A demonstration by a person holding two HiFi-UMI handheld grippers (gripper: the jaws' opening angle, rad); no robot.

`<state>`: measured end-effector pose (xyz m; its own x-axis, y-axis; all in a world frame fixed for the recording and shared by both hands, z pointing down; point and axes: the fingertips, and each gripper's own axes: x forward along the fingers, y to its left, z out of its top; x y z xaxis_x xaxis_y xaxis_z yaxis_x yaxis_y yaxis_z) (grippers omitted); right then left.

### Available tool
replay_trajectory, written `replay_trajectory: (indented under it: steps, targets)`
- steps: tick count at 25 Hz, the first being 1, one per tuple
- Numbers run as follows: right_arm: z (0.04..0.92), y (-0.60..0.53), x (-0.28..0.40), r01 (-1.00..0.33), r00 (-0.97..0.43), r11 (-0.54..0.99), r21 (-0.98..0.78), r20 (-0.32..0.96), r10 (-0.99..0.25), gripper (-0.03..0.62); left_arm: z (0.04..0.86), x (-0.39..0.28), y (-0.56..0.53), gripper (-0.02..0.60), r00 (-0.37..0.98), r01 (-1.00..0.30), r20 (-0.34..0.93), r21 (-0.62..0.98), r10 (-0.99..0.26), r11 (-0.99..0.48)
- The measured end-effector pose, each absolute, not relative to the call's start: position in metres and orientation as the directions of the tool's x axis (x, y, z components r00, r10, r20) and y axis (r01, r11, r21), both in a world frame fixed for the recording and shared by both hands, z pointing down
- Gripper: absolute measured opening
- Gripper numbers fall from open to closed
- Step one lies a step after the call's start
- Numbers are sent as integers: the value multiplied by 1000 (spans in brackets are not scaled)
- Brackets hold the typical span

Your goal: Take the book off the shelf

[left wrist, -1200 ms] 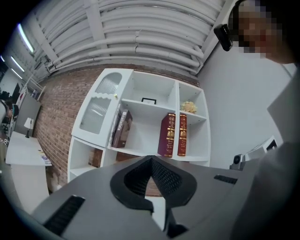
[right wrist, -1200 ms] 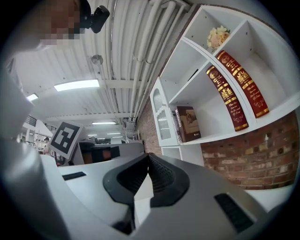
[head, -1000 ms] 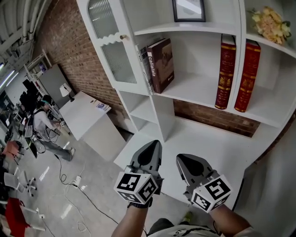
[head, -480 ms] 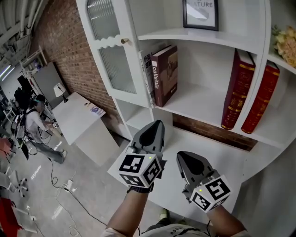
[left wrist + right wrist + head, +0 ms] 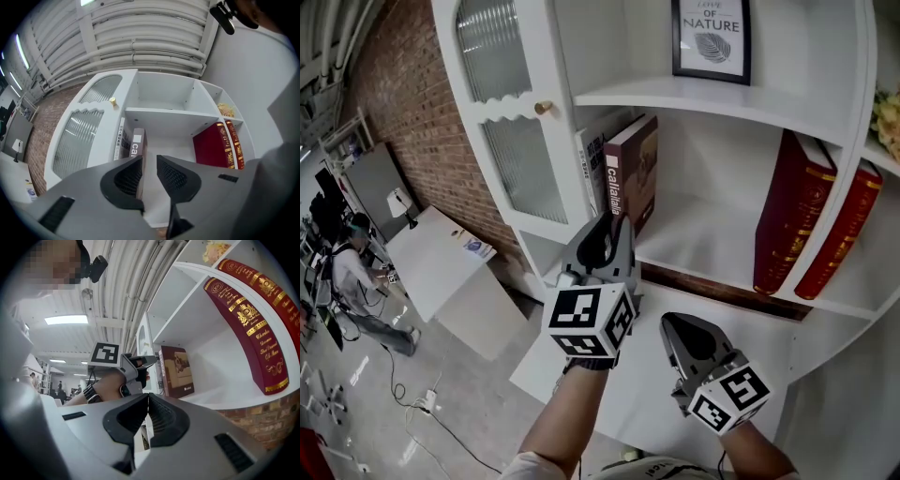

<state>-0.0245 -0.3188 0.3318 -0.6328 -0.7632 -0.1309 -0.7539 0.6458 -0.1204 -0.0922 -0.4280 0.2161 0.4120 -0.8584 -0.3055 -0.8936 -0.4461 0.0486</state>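
Observation:
A brown book [image 5: 634, 171] stands leaning on the white shelf [image 5: 712, 234], next to a thin white book [image 5: 587, 173] at the compartment's left wall. My left gripper [image 5: 607, 236] is raised just in front of the brown book's lower spine. Its jaws are opening, and only bare shelf shows in the gap. In the left gripper view the brown book [image 5: 137, 139] stands just behind the left jaw, and the left gripper [image 5: 150, 163] points into the compartment. My right gripper [image 5: 682, 328] hangs lower over the counter, shut and empty; the right gripper [image 5: 148, 397] shows its jaws meeting.
An open cabinet door with ribbed glass [image 5: 499, 103] and a brass knob [image 5: 543, 108] juts out at the left. Two tall red books [image 5: 794, 211] lean at the shelf's right. A framed print [image 5: 711, 37] stands on the upper shelf. The white counter [image 5: 581, 384] lies below.
My left gripper has risen and gone forward from over the counter to the brown book, and its jaws have parted. The right gripper has stayed low and shut.

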Motion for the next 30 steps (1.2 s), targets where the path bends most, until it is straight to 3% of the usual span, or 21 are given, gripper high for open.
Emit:
replay_trajectory:
  steps: [3, 13, 30]
  targets:
    - [333, -326, -24, -760, -626, 639, -122, -129, -769, 14, 207, -89, -442, 148, 399, -903, -321, 26, -859, -429]
    - [340, -339, -17, -770, -616, 626, -125, -110, -780, 14, 186, -90, -475, 206, 349, -926, -346, 13, -871, -376]
    - [343, -349, -5, -766, -619, 628, -136, -108, -778, 14, 182, -83, -503, 207, 260, -965, -304, -48, -917, -258]
